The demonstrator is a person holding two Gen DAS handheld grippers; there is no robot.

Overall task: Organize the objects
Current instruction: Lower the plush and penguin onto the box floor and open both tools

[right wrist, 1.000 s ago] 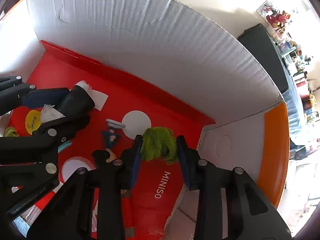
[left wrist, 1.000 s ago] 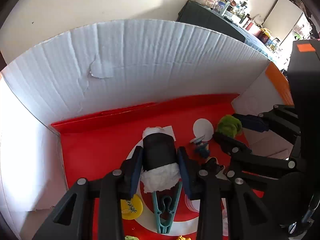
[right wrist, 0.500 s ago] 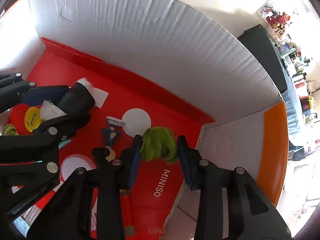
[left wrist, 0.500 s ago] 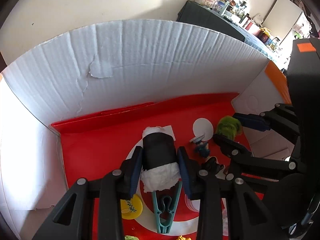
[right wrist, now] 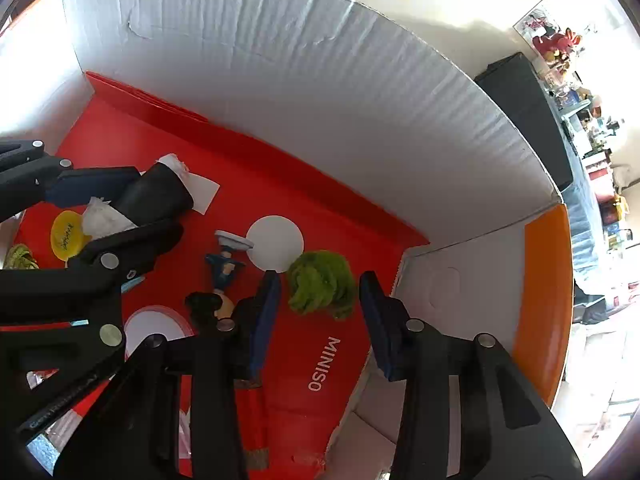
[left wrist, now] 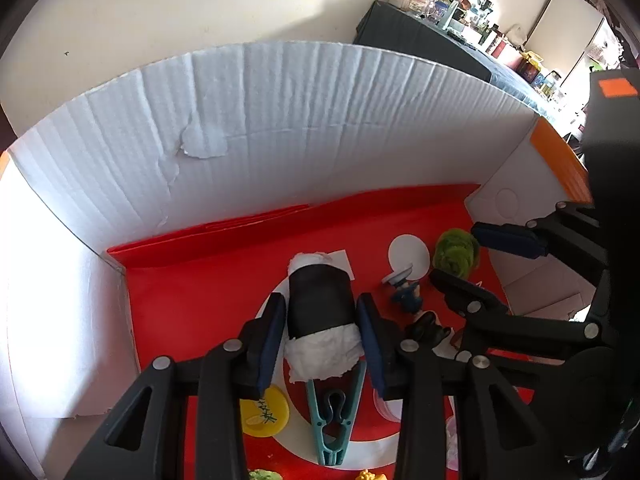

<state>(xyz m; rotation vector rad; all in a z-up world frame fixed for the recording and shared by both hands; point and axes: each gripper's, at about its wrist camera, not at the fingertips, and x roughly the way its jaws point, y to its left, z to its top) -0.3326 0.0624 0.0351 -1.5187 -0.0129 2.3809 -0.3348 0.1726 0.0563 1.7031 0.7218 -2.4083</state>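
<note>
A black roll stuffed with white tissue (left wrist: 320, 304) lies on the red floor of a cardboard box. My left gripper (left wrist: 321, 328) straddles it; its jaws are opening, and the pads still touch the roll's sides. A green fluffy ball (right wrist: 320, 284) rests on the red sheet near the box's right wall. My right gripper (right wrist: 318, 300) stands around it with jaws opening, and thin strips of red show on both sides of the ball. In the left wrist view the right gripper (left wrist: 456, 252) frames the ball from the right.
The white corrugated box wall (left wrist: 320, 120) rises close behind, with an orange-edged flap (right wrist: 540, 300) at the right. On the floor lie a small blue figurine (right wrist: 226, 264), a teal clothespin (left wrist: 334, 412), a yellow disc (left wrist: 264, 412) and a white round sticker (right wrist: 274, 242).
Both pairs of jaws have spread slightly, the right one more visibly around the green ball. Neither hand nor any object has shifted.
</note>
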